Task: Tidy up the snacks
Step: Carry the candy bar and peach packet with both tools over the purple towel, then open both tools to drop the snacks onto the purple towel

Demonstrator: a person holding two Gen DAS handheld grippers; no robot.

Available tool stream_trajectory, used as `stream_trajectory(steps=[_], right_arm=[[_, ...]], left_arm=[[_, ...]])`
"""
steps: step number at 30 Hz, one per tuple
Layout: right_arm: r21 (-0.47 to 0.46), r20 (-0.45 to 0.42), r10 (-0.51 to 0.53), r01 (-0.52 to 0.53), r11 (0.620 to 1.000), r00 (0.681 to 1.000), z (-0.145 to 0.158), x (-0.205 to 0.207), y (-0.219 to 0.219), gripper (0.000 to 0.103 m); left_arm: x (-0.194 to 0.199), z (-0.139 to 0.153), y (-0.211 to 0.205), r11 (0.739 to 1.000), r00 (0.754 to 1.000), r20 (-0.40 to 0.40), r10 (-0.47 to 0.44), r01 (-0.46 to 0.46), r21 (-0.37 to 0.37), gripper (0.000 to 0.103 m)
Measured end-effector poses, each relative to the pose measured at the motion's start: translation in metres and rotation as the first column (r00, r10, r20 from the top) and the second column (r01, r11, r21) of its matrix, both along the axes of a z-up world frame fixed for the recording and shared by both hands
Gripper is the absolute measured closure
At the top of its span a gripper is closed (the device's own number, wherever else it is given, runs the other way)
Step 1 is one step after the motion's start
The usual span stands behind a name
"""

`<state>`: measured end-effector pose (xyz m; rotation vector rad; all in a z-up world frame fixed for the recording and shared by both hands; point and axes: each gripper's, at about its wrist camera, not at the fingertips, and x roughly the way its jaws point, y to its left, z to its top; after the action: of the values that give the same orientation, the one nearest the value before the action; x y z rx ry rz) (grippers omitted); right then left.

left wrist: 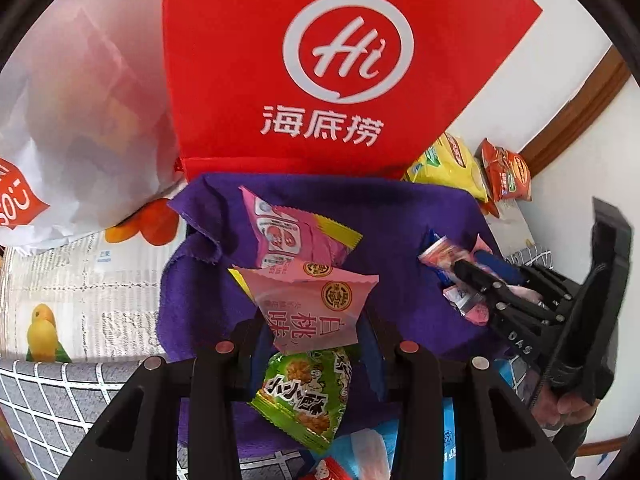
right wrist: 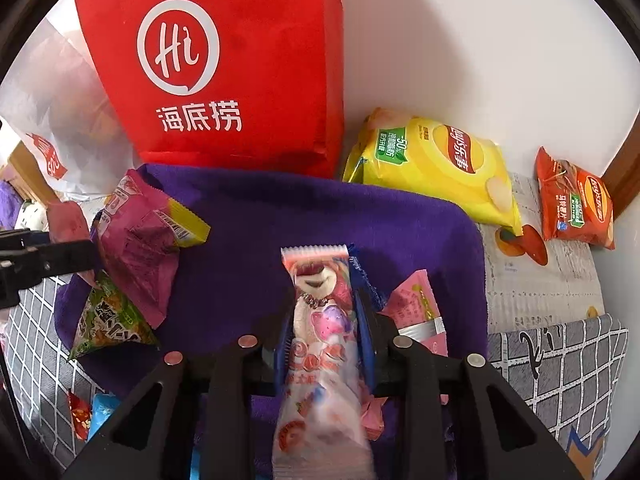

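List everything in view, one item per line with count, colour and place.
Red bag: 1, red with white logo, upright at back against wall.
White bag: 1, white, left of red bag.
Purple cloth: 1, purple, spread in front of red bag.
Yellow chips: 1, yellow, right of red bag.
Orange chips: 1, orange-red, far right by wall.
Pink packets: 2, pink, one on cloth, one in left tongs.
Green packet: 1, green, on cloth below left tongs.
Bear packet: 1, pink-white, in right tongs.
Pink wrapper: 1, pink, on cloth right of bear packet.
Left tongs: black, shut on pink packet.
Right tongs: black, shut on bear packet.
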<state>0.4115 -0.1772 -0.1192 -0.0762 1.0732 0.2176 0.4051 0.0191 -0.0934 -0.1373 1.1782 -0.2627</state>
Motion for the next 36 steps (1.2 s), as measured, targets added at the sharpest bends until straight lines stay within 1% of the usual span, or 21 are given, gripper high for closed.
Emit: stream_trajectory(steps=[1,2,4,7,11,14,17,18,20,22,24,27,30,31,33,36], right_arm=[[0.004,0.007,-0.003,0.003,1.0,1.0,0.003,-0.001,-0.001,0.068],[0.009,0.019,-0.004,0.004,1.0,1.0,0.006,-0.002,-0.001,0.061],[0.017,0.049,-0.003,0.003,1.0,0.999,0.015,-0.005,-0.003,0.054],[0.031,0.094,-0.003,0.0,1.0,0.996,0.027,-0.009,-0.004,0.052],[0.047,0.11,-0.012,0.007,0.999,0.994,0.033,-0.01,-0.006,0.051],[0.05,0.107,-0.018,0.013,0.999,0.994,0.033,-0.008,-0.007,0.051],[0.049,0.114,-0.025,0.019,0.999,0.993,0.035,-0.009,-0.009,0.051],[0.052,0.116,-0.027,0.021,0.998,0.993,0.035,-0.009,-0.009,0.051],[0.062,0.119,-0.031,0.024,0.998,0.992,0.038,-0.01,-0.011,0.051],[0.069,0.119,-0.025,0.017,0.997,0.993,0.04,-0.012,-0.011,0.051],[0.069,0.125,-0.022,0.014,0.998,0.992,0.043,-0.014,-0.01,0.051],[0.072,0.125,-0.017,0.008,0.997,0.992,0.044,-0.015,-0.007,0.051],[0.076,0.123,-0.012,0.002,0.997,0.992,0.046,-0.016,-0.004,0.051],[0.077,0.125,-0.012,0.002,0.997,0.992,0.047,-0.016,-0.003,0.051],[0.08,0.127,-0.014,0.004,0.997,0.992,0.049,-0.018,-0.002,0.051],[0.082,0.129,-0.014,0.003,0.997,0.992,0.052,-0.02,-0.002,0.049]], left_arm=[[0.0,-0.001,-0.001,1.0,1.0,-0.001,-0.002,0.002,0.003,0.065],[0.0,-0.003,-0.002,1.0,1.0,-0.003,-0.004,0.004,0.006,0.065],[0.0,-0.004,-0.004,1.0,1.0,0.0,-0.008,0.008,0.011,0.065],[0.001,-0.005,-0.007,1.0,1.0,0.004,-0.011,0.011,0.023,0.065],[0.002,-0.014,-0.014,1.0,0.999,-0.025,-0.027,0.027,0.016,0.065],[0.001,-0.015,-0.018,0.999,0.999,-0.025,-0.039,0.04,0.015,0.065],[0.0,-0.011,-0.019,0.999,0.999,-0.009,-0.044,0.044,0.014,0.064],[0.0,-0.01,-0.019,0.999,0.999,-0.006,-0.044,0.044,0.016,0.059],[-0.001,-0.006,-0.018,0.999,0.999,0.011,-0.041,0.041,0.013,0.052],[-0.002,-0.002,-0.017,0.999,0.999,0.019,-0.04,0.04,0.01,0.051],[-0.002,0.002,-0.015,0.999,0.999,0.021,-0.036,0.036,0.009,0.045],[-0.004,0.01,-0.011,1.0,0.999,0.041,-0.026,0.026,-0.001,0.039],[-0.006,0.015,-0.009,1.0,0.999,0.048,-0.02,0.021,-0.01,0.037],[-0.006,0.017,-0.008,1.0,0.999,0.05,-0.018,0.018,-0.009,0.036],[-0.007,0.019,-0.008,1.0,0.998,0.054,-0.014,0.014,-0.009,0.033],[-0.008,0.023,-0.008,1.0,0.998,0.063,-0.013,0.013,-0.004,0.031]])
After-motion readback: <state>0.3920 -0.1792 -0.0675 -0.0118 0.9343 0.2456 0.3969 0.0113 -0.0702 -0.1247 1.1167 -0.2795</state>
